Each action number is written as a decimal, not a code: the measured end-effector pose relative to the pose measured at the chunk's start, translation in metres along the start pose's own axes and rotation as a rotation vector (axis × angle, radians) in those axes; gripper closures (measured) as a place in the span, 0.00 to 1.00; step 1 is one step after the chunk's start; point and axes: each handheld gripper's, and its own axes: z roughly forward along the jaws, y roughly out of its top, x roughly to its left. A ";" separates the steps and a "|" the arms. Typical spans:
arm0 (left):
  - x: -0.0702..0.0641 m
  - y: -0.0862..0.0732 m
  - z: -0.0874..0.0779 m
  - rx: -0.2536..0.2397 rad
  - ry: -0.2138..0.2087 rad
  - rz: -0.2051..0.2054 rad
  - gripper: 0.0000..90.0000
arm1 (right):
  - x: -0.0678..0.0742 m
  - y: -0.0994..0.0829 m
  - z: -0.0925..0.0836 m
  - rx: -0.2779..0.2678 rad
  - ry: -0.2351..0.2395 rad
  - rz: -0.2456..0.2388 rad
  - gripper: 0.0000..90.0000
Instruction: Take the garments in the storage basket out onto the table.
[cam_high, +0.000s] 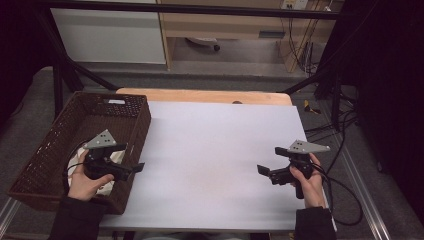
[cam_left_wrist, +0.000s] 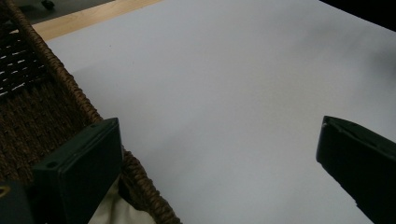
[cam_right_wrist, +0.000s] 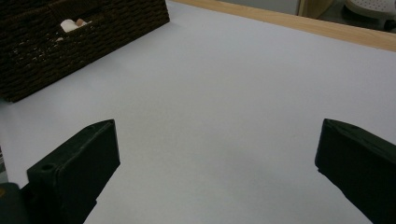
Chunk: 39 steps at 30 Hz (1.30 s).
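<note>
My left gripper (cam_high: 131, 157) is held over the near right corner of a brown wicker basket (cam_high: 55, 145), jaws wide apart and nothing between them. In the left gripper view, the left gripper (cam_left_wrist: 217, 135) straddles the basket's rim (cam_left_wrist: 70, 88), and a pale cloth (cam_left_wrist: 112, 210) lies inside the basket below the left jaw. My right gripper (cam_high: 270, 160) hovers open above the right side of the white table sheet (cam_high: 215, 150), holding nothing. In the right gripper view, the right gripper (cam_right_wrist: 217, 135) points across the sheet toward the basket (cam_right_wrist: 107, 32).
A strip of bare wood (cam_high: 200, 95) shows along the table's far edge. Something pale (cam_right_wrist: 70, 24) is visible through the basket's handle hole. Cables (cam_high: 345, 150) hang off the right side, and a dark frame bar (cam_high: 200, 9) crosses behind the table.
</note>
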 end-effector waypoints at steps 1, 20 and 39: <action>0.000 0.000 0.000 0.000 0.000 0.000 0.01 | 0.000 0.000 0.000 -0.003 0.003 0.003 0.00; 0.000 0.002 -0.009 0.006 0.020 0.012 0.01 | -0.001 -0.001 0.000 0.000 0.006 0.006 0.00; 0.012 0.000 -0.030 0.024 0.056 0.005 0.02 | -0.001 -0.002 0.002 0.012 0.005 0.000 0.00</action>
